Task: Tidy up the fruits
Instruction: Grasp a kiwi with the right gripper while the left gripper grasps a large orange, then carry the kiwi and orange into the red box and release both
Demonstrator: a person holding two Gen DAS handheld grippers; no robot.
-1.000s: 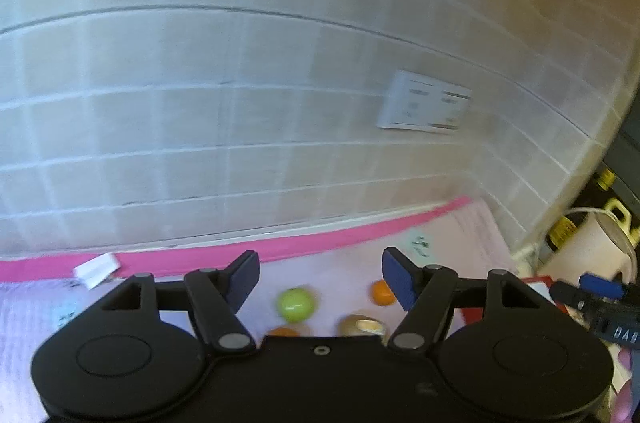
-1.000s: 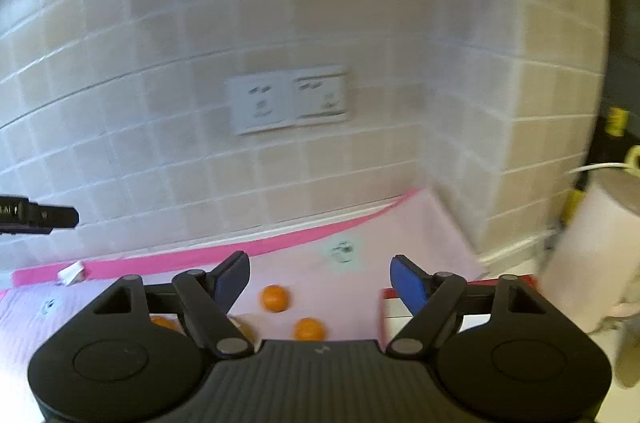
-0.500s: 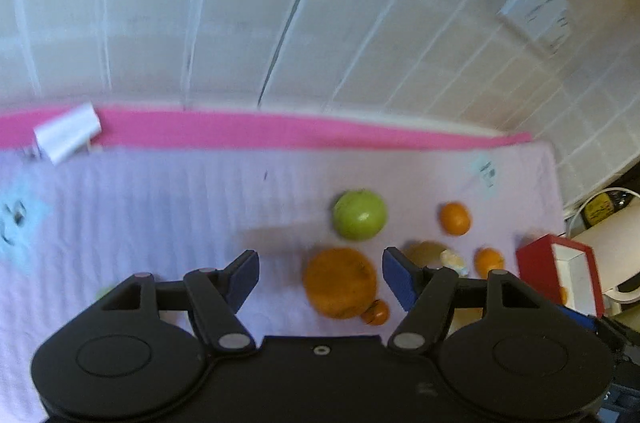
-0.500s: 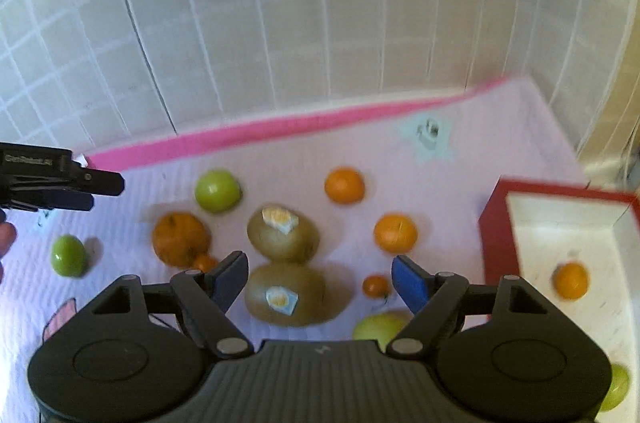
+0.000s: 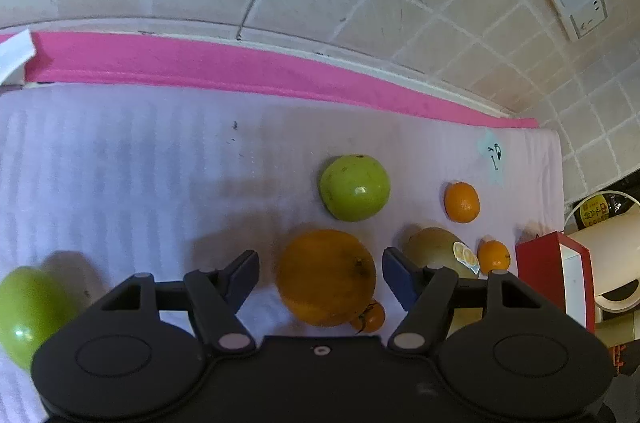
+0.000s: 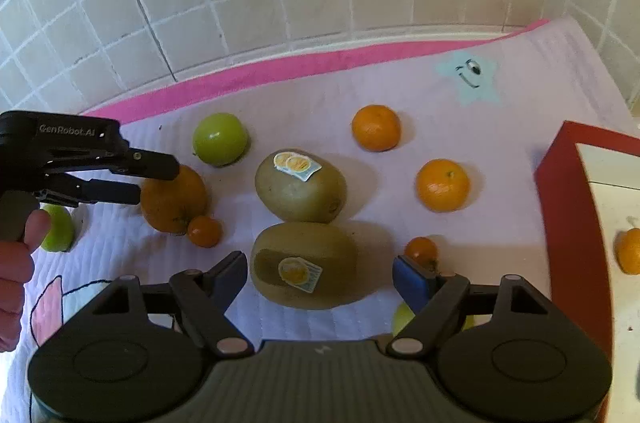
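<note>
Left gripper (image 5: pixel 320 269) stands apart, empty, framing the big orange (image 5: pixel 326 277), green apple (image 5: pixel 354 187) at 12 o'clock; right gripper (image 6: pixel 318 275), also spread, frames the near kiwi (image 6: pixel 304 265). Both fruits look firm, rollable: grip across the middle

Both claws lower, left claw (image 5: pixel 320 277) over large orange (image 5: pixel 326 277).
</note>
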